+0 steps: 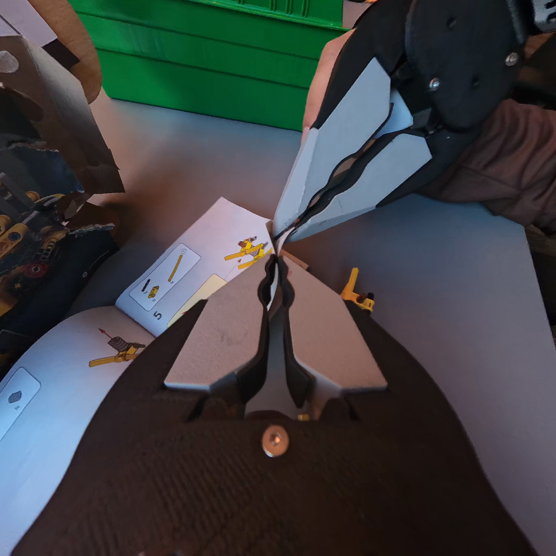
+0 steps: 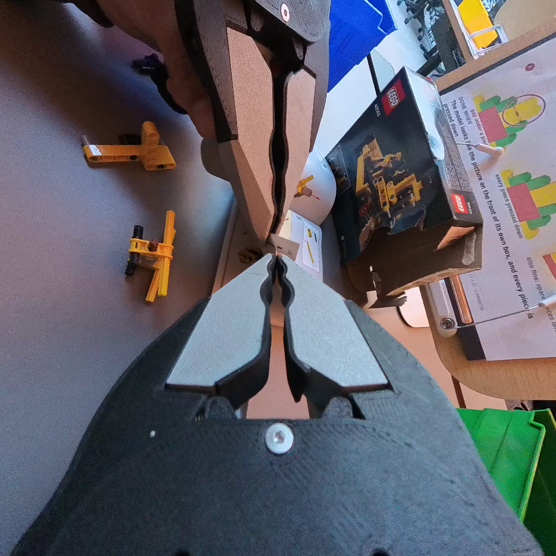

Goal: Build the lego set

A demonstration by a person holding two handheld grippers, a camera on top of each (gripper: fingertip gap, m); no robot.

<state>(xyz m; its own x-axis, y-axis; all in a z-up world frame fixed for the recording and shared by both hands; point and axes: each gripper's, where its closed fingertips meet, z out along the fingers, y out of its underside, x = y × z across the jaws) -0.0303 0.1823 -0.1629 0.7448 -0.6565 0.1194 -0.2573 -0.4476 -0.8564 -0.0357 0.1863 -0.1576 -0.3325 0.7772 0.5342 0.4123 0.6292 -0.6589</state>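
Note:
The instruction booklet (image 1: 192, 270) lies open on the grey table, its pages curled up. My left gripper (image 1: 277, 259) is shut on the corner of a page. My right gripper (image 1: 282, 237) comes in from the upper right and is shut on the same page corner, tip to tip with the left one. In the right wrist view my right gripper (image 2: 275, 259) pinches the page (image 2: 285, 245) just below the left gripper (image 2: 272, 233). A small yellow lego subassembly (image 2: 153, 252) with a black pin lies on the table; it also shows in the left wrist view (image 1: 358, 291). A yellow beam piece (image 2: 132, 150) lies beyond it.
The torn-open lego box (image 2: 403, 186) stands beside the booklet, also in the left wrist view (image 1: 39, 210). A green bin (image 1: 210, 60) is behind. A printed sheet on a clipboard (image 2: 511, 210) rests on a wooden surface. A blue bin (image 2: 352, 39) and a small dark piece (image 2: 147, 63) lie farther off. Less than 4 cm separates the two grippers' tips. My left gripper's tips are some 6 cm from the small yellow lego subassembly (image 2: 153, 252).

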